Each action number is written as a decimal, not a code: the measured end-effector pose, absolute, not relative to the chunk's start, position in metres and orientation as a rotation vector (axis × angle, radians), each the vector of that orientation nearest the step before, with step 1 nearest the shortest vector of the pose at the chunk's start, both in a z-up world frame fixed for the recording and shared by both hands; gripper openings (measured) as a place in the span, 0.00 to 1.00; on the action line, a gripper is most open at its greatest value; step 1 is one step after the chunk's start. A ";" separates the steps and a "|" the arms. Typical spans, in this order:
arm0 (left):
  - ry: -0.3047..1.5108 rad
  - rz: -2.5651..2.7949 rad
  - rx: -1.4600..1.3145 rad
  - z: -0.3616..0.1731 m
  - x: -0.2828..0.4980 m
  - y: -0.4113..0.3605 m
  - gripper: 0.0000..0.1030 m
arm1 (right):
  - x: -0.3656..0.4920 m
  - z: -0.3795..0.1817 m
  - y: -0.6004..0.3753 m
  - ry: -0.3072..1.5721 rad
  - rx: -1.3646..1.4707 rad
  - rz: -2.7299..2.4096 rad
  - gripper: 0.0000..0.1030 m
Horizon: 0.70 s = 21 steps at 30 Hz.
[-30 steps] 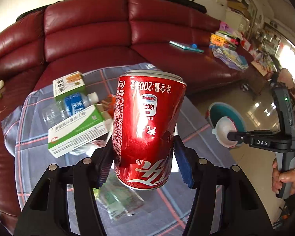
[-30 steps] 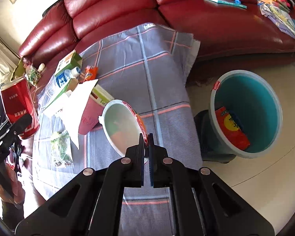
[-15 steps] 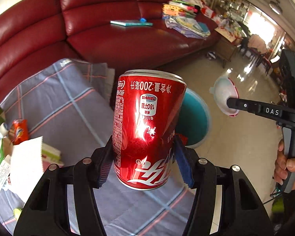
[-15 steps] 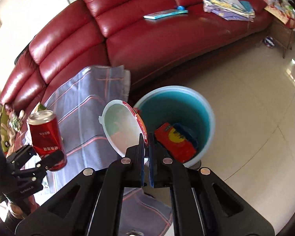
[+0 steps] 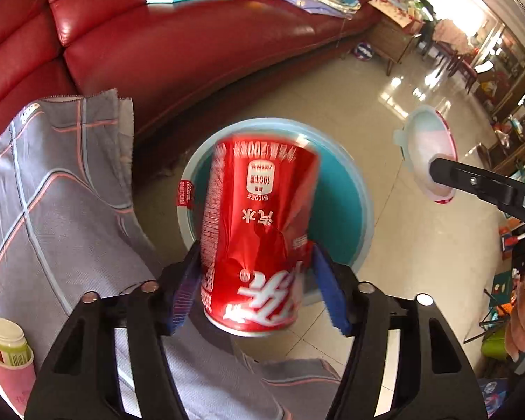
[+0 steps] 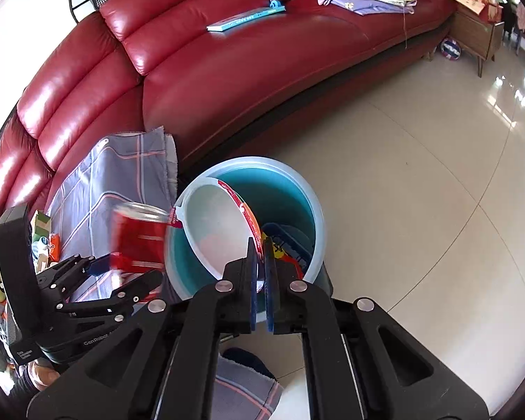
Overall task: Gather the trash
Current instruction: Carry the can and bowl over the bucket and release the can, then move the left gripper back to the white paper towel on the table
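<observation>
The red can [image 5: 259, 238] carries white print that appears upside down in the left wrist view: a large brand script near its lower end, two Chinese characters reading 汽水 at mid-body, a small white panel with blurred figures above them, and a line containing "200" along the far rim. Fine print down the can's left side is too blurred to read. The right gripper [image 5: 437, 175] bears white capitals "DA" on its black arm, cut off at the frame edge. The left gripper [image 6: 122, 273] bears "GenRobot" in pale lettering on its black body. A red tag [image 5: 184, 193] on the bin [image 5: 362, 210] rim has illegible print.
</observation>
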<state>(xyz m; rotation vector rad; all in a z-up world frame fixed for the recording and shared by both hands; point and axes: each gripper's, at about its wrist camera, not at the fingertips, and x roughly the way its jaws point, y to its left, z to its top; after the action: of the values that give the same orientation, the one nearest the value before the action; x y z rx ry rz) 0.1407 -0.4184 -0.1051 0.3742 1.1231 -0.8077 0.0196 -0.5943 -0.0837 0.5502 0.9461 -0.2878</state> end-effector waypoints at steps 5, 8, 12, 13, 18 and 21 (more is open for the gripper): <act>1.113 -0.785 0.365 -0.109 0.142 -0.409 0.74 | 0.026 -0.092 -0.594 0.962 0.549 -0.281 0.03; 1.103 -0.773 0.352 -0.107 0.141 -0.397 0.84 | 0.031 -0.095 -0.590 0.973 0.543 -0.276 0.03; 1.089 -0.758 0.309 -0.101 0.138 -0.379 0.91 | 0.034 -0.098 -0.582 0.986 0.533 -0.271 0.03; 1.091 -0.761 0.295 -0.099 0.138 -0.374 0.91 | 0.036 -0.098 -0.581 0.990 0.530 -0.270 0.03; 1.091 -0.750 0.252 -0.090 0.135 -0.356 0.93 | 0.041 -0.102 -0.573 1.007 0.513 -0.265 0.03; 1.093 -0.747 0.236 -0.086 0.135 -0.348 0.94 | 0.046 -0.105 -0.571 1.025 0.504 -0.270 0.03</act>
<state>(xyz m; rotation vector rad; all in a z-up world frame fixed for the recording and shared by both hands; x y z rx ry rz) 0.1348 -0.3475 -0.0863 0.2361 1.0932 -0.7467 0.0461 -0.5708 -0.1054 0.5045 1.0251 -0.2698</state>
